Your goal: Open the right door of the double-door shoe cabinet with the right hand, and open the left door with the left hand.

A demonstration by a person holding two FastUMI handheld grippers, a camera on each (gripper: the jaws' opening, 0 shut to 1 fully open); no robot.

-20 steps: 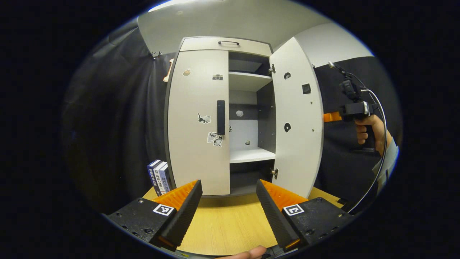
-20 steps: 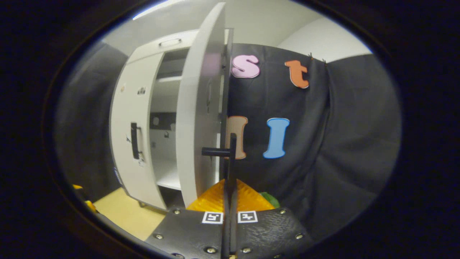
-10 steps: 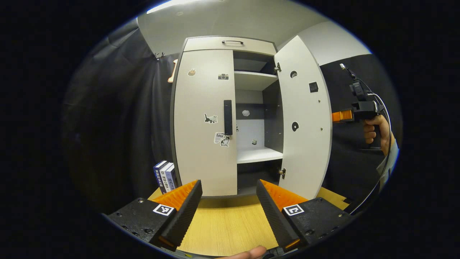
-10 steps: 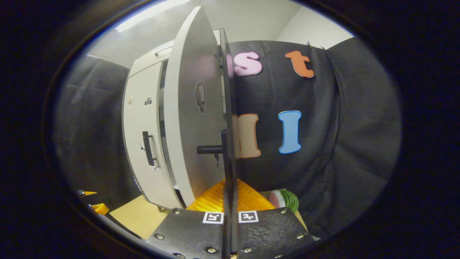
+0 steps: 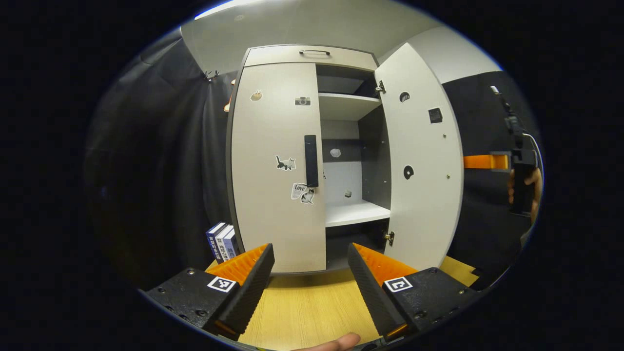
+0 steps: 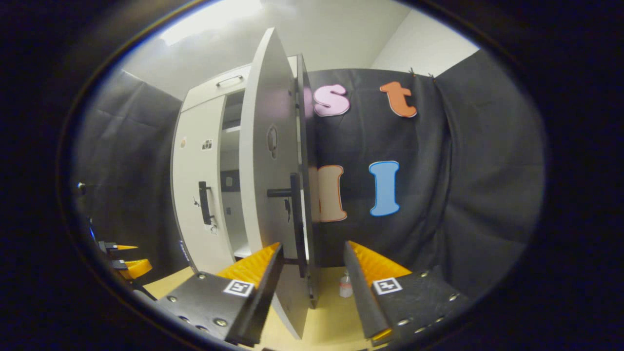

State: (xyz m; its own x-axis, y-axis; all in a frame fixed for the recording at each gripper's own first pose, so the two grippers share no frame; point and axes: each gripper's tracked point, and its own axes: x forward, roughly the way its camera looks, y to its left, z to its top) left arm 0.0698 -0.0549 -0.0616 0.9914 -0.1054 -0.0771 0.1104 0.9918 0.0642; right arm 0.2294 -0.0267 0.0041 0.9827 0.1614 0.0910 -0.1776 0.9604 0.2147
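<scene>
— what sat nearest the left gripper (image 5: 310,282), and how were its fingers?

— its fingers were spread wide apart with nothing between them, hovering over the bare wooden tabletop (image 5: 307,312). a fingertip of the holding hand (image 5: 336,342) showed at the bottom edge. there was open table between the fingers and the foot of the shoe cabinet (image 5: 312,56).

— and beyond that?

— the left door (image 5: 275,165) was shut, its black handle (image 5: 311,161) upright along the door's inner edge, untouched. a few books (image 5: 222,241) stood just beside the cabinet's left corner. the right door (image 5: 421,161) stood swung out, leaving the white shelves (image 5: 353,213) exposed.

— where was the right gripper (image 6: 312,280)?

— in the right gripper view its fingers were parted, one on each side of the right door's (image 6: 270,170) free edge, which came between them edge-on. whether either finger touched the panel, i couldn't tell. the door's black handle (image 6: 294,214) sat just above the fingers.

— the hand's pose?

— in the left gripper view the right gripper (image 5: 480,161) was level, orange fingers pointing at the door's outer side, held in a hand (image 5: 529,190) at the far right. the left door's handle (image 6: 204,202) showed farther back in the right gripper view.
</scene>
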